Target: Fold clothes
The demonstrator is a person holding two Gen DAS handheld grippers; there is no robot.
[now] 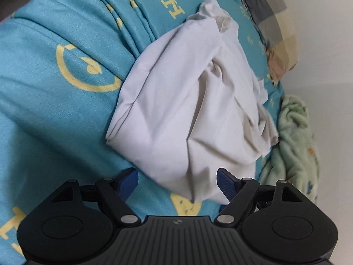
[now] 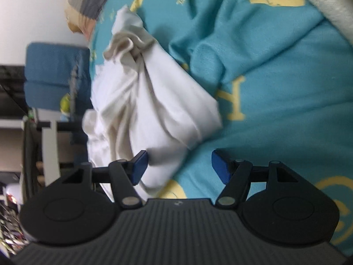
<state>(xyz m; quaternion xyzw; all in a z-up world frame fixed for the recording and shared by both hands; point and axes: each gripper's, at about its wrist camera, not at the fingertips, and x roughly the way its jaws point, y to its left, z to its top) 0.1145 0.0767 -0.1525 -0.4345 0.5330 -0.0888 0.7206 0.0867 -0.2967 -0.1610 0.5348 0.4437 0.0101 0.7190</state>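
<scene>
A crumpled white garment (image 1: 187,101) lies on a teal bedsheet (image 1: 55,114) printed with yellow letters and faces. My left gripper (image 1: 177,184) is open, its blue fingertips (image 1: 129,183) spread on either side of the garment's near end. In the right wrist view the same white garment (image 2: 152,101) lies bunched, a twisted knot of cloth at its far end. My right gripper (image 2: 178,167) is open too, its left blue fingertip (image 2: 139,167) right against the garment's near edge, its right one over bare teal bedsheet (image 2: 286,101).
A checked pillow (image 1: 271,22) lies at the far end of the bed. A pale green fleece blanket (image 1: 293,137) is bunched at the bed's right edge by the wall. Beyond the bed's left side stand a blue chair (image 2: 55,75) and cluttered shelves (image 2: 13,132).
</scene>
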